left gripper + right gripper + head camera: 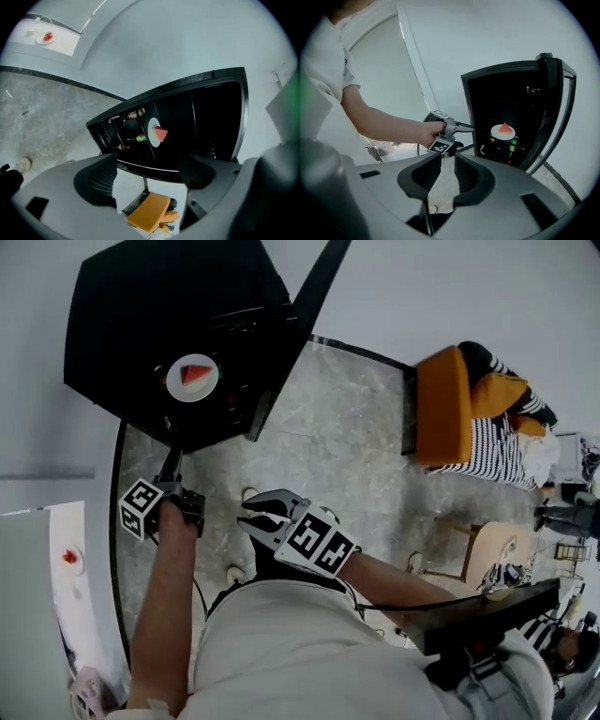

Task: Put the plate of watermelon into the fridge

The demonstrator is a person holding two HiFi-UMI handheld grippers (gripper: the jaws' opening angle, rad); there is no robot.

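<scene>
The white plate with a red watermelon wedge sits on a shelf inside the open black fridge. The left gripper view shows the plate deep in the fridge, and in the right gripper view the plate is at mid height. My left gripper is just outside the fridge, below the plate, pointing at it. Its jaws stand wide open and empty. My right gripper hangs further back over the floor. Its jaws are a narrow gap apart with nothing between them.
The fridge door stands swung open. Bottles lie on the fridge shelves. A second small plate with red fruit rests on a white counter at the left. An orange chair with striped cushions and a dark table stand to the right.
</scene>
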